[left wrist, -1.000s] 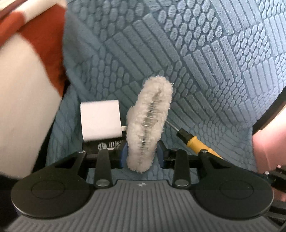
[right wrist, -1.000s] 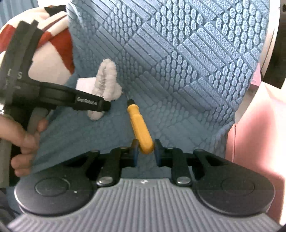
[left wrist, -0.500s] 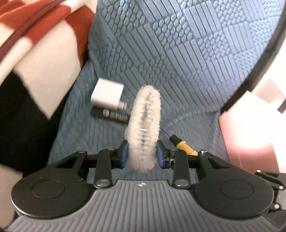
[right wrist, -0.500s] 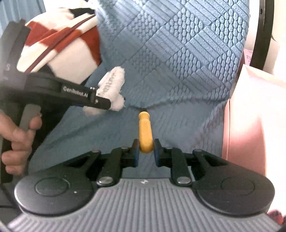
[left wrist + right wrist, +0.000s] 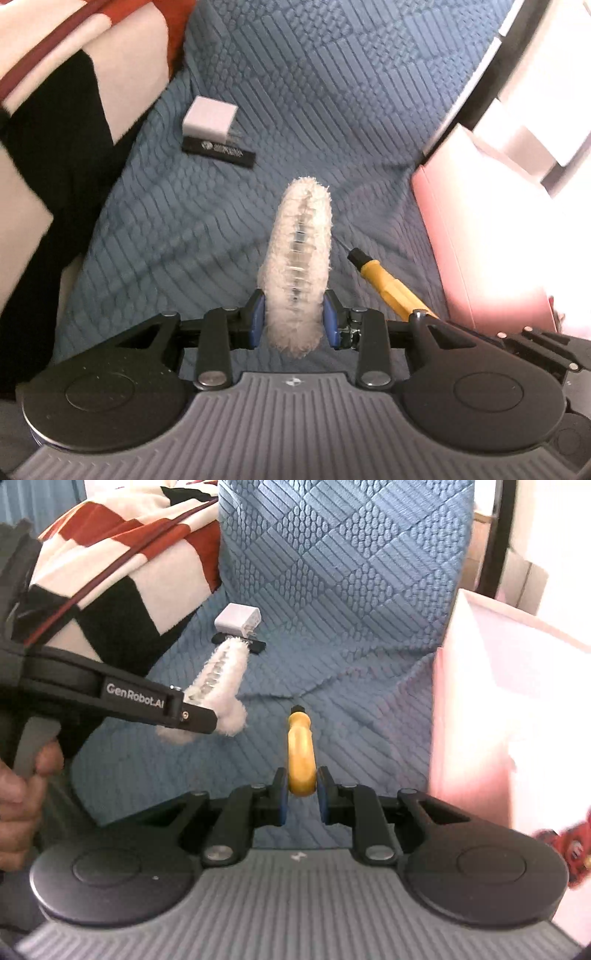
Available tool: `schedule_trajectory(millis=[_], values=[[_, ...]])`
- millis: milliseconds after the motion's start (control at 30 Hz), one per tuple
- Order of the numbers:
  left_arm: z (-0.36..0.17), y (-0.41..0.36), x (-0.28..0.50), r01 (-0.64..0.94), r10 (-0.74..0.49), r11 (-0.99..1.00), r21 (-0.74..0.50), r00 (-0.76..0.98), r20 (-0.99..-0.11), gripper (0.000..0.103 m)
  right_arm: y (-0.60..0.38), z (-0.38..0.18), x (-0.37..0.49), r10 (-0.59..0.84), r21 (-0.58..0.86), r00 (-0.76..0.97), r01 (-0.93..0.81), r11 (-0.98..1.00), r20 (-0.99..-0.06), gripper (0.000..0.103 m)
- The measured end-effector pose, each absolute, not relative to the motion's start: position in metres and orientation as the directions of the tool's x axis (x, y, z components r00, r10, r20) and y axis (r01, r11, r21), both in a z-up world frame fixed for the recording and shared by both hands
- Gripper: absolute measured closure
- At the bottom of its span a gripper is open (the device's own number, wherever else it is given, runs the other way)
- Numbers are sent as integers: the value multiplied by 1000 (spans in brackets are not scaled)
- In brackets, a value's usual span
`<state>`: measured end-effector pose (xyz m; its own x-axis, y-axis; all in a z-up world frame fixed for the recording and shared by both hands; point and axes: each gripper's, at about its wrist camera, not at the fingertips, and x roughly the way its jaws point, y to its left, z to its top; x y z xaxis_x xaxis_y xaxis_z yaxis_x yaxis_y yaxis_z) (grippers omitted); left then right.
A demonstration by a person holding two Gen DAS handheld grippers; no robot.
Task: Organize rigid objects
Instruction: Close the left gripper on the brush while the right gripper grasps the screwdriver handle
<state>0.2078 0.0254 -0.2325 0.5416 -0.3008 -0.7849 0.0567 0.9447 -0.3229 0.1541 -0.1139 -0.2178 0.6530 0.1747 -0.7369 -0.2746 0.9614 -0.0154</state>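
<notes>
My left gripper (image 5: 295, 317) is shut on a fluffy white hair clip (image 5: 301, 258), which stands upright between the blue pads above the blue quilted seat. In the right wrist view that same hair clip (image 5: 221, 679) shows at the left, held by the left gripper (image 5: 207, 716). My right gripper (image 5: 301, 790) is shut on the yellow handle of a screwdriver (image 5: 301, 753), its black collar pointing away from me. From the left wrist view the screwdriver (image 5: 388, 280) pokes in at the right. A white charger block (image 5: 209, 117) and a black stick (image 5: 218, 150) lie on the seat behind.
A pink box (image 5: 509, 709) stands at the right edge of the seat (image 5: 351, 609). A red, white and black checked blanket (image 5: 110, 565) is heaped at the left. A hand (image 5: 18, 794) grips the left tool's handle. A red toy (image 5: 569, 849) is at the lower right.
Both grippers have drawn back from the seat with their objects and shifted right; the charger and black stick now sit farther away, and the pink box has come into view.
</notes>
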Motion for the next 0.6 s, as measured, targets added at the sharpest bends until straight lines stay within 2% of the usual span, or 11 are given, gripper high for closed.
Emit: schedule_trajectory(millis=[167,500,600], values=[[-241,16,182,63,-301,947,-315,514,-803,65,-111,-223,121,112,-71,635,-255,964,-765,83],[-250,15,181,31,-312,941,-338,468,-827,65,-109,-230,114,146,-22,597,-264,964,-789,82],[-255,17,185,21,-325,935,-355,453,-830,64,-111,-228,115,150,-9,612,-248,969,-776,77]])
